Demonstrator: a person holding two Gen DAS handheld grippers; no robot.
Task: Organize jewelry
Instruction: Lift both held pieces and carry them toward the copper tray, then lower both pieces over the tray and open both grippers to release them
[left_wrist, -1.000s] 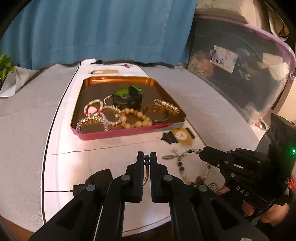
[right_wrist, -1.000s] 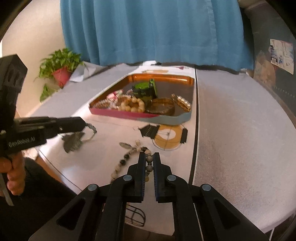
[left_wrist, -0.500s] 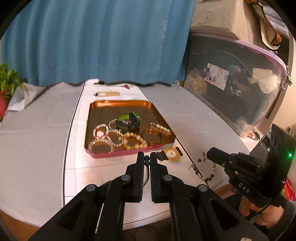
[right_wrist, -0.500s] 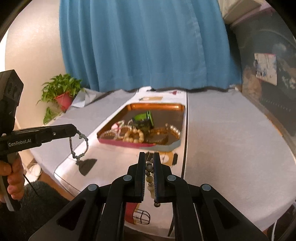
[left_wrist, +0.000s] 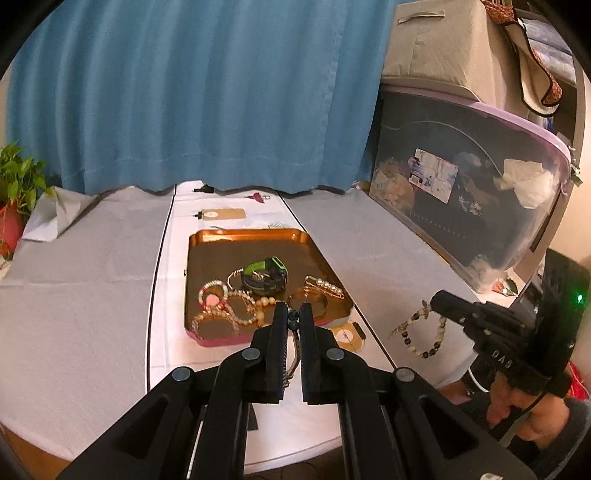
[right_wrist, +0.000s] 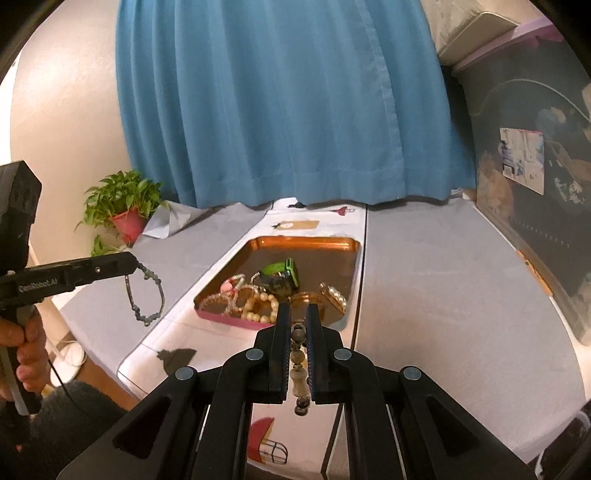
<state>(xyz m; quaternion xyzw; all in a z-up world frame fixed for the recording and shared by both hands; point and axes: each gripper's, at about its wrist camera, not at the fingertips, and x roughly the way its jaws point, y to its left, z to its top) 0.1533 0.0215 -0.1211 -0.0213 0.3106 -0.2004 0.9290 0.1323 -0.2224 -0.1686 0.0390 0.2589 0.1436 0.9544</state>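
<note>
Both strands now hang off the tabletop (left_wrist: 92, 332); left hand-held gripper (left_wrist: 293, 316) pinches a dark bead bracelet (right_wrist: 146, 291); right hand-held gripper (right_wrist: 298, 318) clamps a pale bead bracelet (left_wrist: 421, 334).

Both fisheye wrist cameras look forward and down along their own black gripper fingers, from above the near edge of the white-clothed table (left_wrist: 92, 332). Both views share the copper-coloured rectangular metal tray (left_wrist: 255, 236) and the blue curtain (right_wrist: 277, 110).
</note>
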